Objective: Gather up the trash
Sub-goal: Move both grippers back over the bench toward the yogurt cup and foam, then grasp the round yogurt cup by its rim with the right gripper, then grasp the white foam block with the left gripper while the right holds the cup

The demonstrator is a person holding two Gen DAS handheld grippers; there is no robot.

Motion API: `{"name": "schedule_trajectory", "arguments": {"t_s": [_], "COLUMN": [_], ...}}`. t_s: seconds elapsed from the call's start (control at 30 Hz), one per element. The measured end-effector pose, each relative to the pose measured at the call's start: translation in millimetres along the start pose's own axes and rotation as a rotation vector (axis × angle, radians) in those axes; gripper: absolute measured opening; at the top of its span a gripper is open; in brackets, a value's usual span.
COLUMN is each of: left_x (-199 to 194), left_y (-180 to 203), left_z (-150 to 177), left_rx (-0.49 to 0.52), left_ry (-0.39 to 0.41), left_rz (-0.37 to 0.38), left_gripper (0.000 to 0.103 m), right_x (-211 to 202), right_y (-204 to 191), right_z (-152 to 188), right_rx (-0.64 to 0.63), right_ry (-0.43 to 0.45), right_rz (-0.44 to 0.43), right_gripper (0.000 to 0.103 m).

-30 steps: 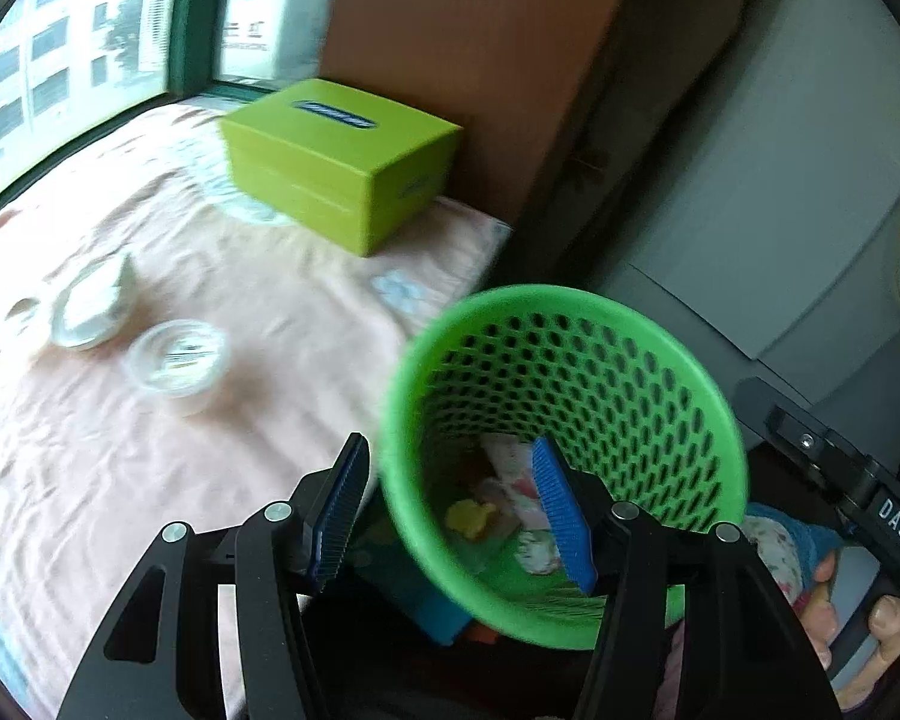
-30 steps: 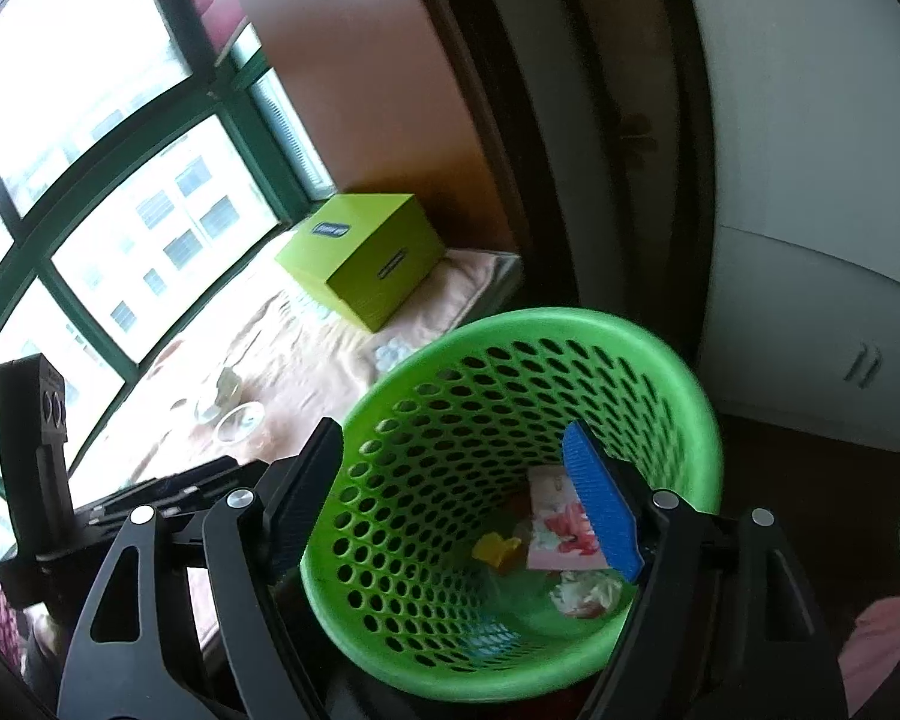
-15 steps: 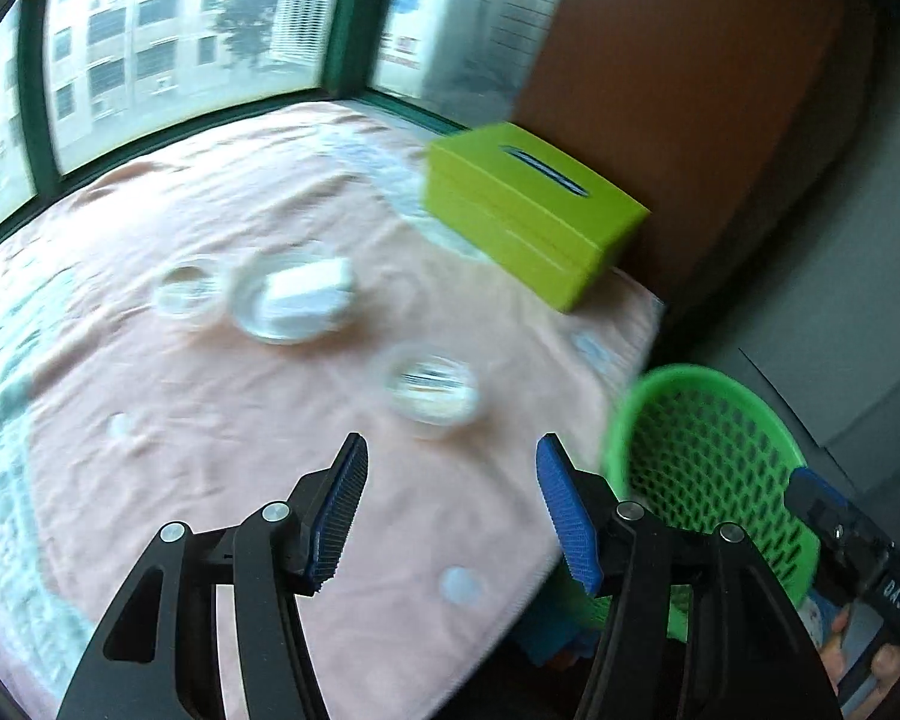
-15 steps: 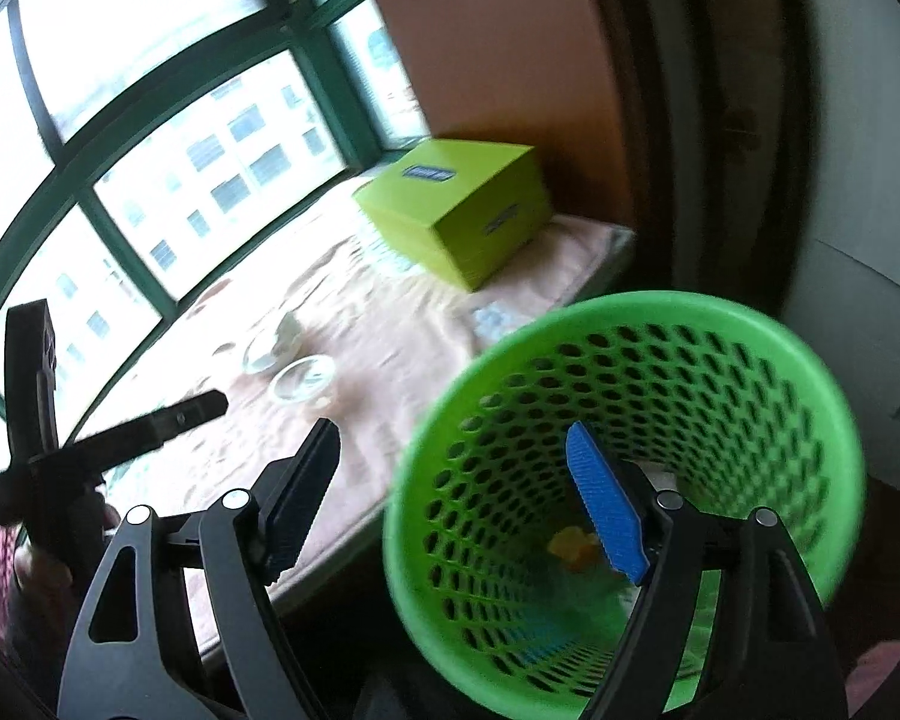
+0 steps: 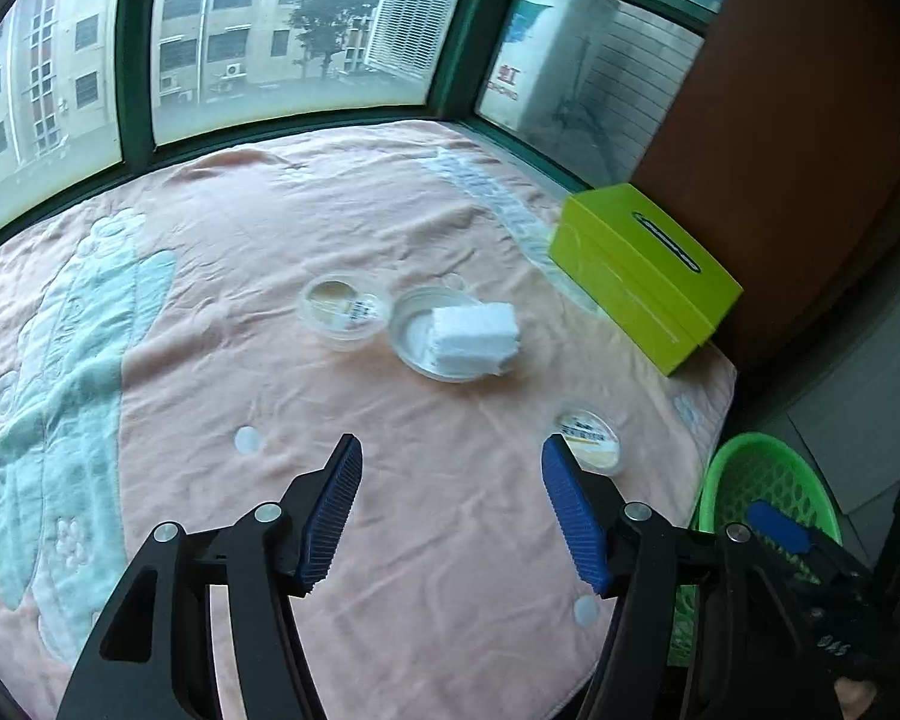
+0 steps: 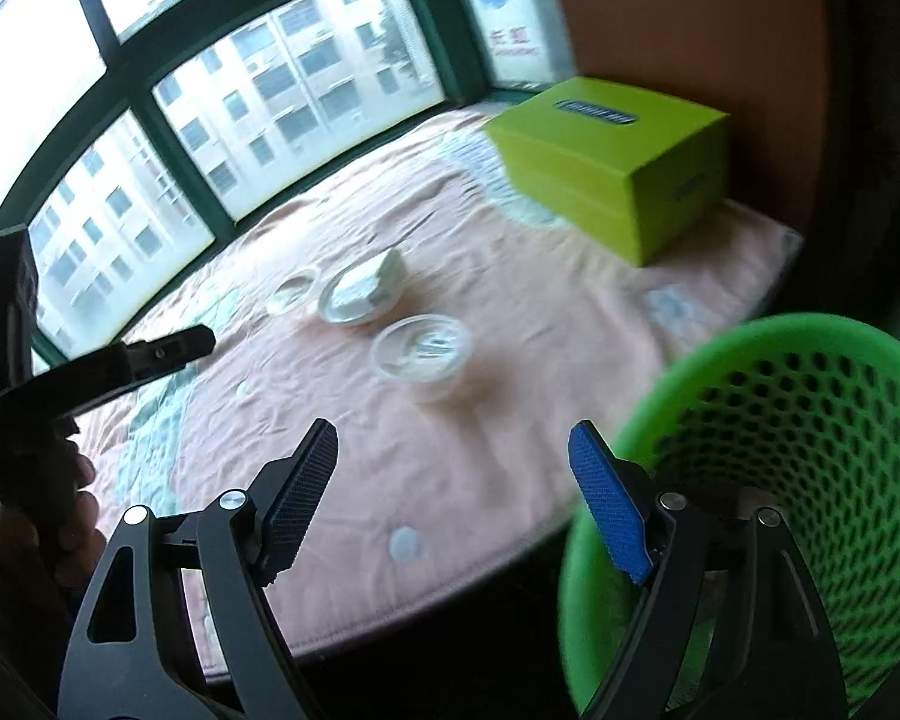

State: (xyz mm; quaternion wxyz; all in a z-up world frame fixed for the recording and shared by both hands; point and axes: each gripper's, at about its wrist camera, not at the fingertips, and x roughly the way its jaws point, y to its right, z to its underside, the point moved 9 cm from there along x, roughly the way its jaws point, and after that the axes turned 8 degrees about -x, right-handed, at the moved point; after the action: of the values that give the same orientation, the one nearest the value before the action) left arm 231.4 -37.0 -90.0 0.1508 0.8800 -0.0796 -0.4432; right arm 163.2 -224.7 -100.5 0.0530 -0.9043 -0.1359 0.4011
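The left gripper (image 5: 452, 501) has just been opening its jaws; they stand apart with nothing between them, above the pink blanket (image 5: 210, 312). The right gripper (image 6: 453, 495) is wide open and empty too. A small clear cup (image 5: 588, 443) sits just beyond the left jaws. Further off lie a dish with a white block (image 5: 450, 333) and another cup (image 5: 342, 309). The green basket (image 6: 810, 468) stands beside the right jaws.

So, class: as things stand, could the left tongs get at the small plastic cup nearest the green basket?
Probably yes. The left tongs are open and empty, their jaws just widened, and the small plastic cup sits upright on the blanket just beyond the right finger, with nothing between.
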Motion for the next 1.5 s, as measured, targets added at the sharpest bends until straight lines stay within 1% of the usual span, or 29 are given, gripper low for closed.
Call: {"name": "schedule_trajectory", "arguments": {"t_s": [0.1, 0.17, 0.27, 0.33, 0.5, 0.7, 0.8, 0.83, 0.9, 0.93, 1.0, 1.1, 1.13, 1.2, 1.5], "left_x": [1, 2, 5, 8, 16, 27, 34, 36, 42, 44, 49, 56, 59, 64, 97], "left_y": [-8, -11, -18, -22, -33, -40, -39, -38, -35, -33, -30, -24, -21, -14, 17], "left_z": [-4, -6, -10, -13, -18, -22, -24, -25, -27, -28, -30, -33, -34, -37, -47], "left_rx": [-0.009, -0.013, -0.021, -0.028, -0.045, -0.053, -0.046, -0.039, -0.028, -0.024, -0.019, -0.007, 0.000, 0.014, 0.065], "left_ry": [0.000, -0.001, -0.003, -0.008, -0.021, -0.038, -0.049, -0.051, -0.058, -0.061, -0.066, -0.073, -0.075, -0.078, -0.103], "left_rz": [-0.002, -0.003, -0.004, -0.007, -0.009, -0.013, -0.011, -0.012, -0.012, -0.012, -0.015, -0.010, -0.009, -0.004, -0.003], "left_gripper": [0.060, 0.065, 0.065, 0.068, 0.068, 0.068, 0.068, 0.068, 0.068, 0.068, 0.073, 0.074, 0.076, 0.080, 0.085], "right_x": [20, 33, 54, 66, 92, 112, 116, 117, 120, 120, 120, 114, 111, 101, 45], "right_y": [-11, -15, -18, -18, -16, -13, -13, -12, -12, -11, -10, -9, -9, -7, 16], "right_z": [-6, -8, -12, -13, -13, -16, -18, -18, -18, -17, -17, -17, -17, -18, -17], "right_rx": [-0.040, -0.052, -0.056, -0.057, -0.047, -0.029, -0.030, -0.032, -0.036, -0.036, -0.024, -0.026, -0.027, -0.030, 0.017], "right_ry": [-0.024, -0.039, -0.071, -0.088, -0.125, -0.149, -0.153, -0.154, -0.161, -0.163, -0.161, -0.148, -0.142, -0.126, -0.046], "right_rz": [-0.001, -0.006, 0.001, 0.008, 0.018, 0.029, 0.035, 0.037, 0.040, 0.043, 0.036, 0.040, 0.039, 0.041, 0.049], "right_gripper": [0.079, 0.079, 0.079, 0.079, 0.079, 0.079, 0.075, 0.071, 0.068, 0.064, 0.064, 0.063, 0.063, 0.063, 0.063]}}
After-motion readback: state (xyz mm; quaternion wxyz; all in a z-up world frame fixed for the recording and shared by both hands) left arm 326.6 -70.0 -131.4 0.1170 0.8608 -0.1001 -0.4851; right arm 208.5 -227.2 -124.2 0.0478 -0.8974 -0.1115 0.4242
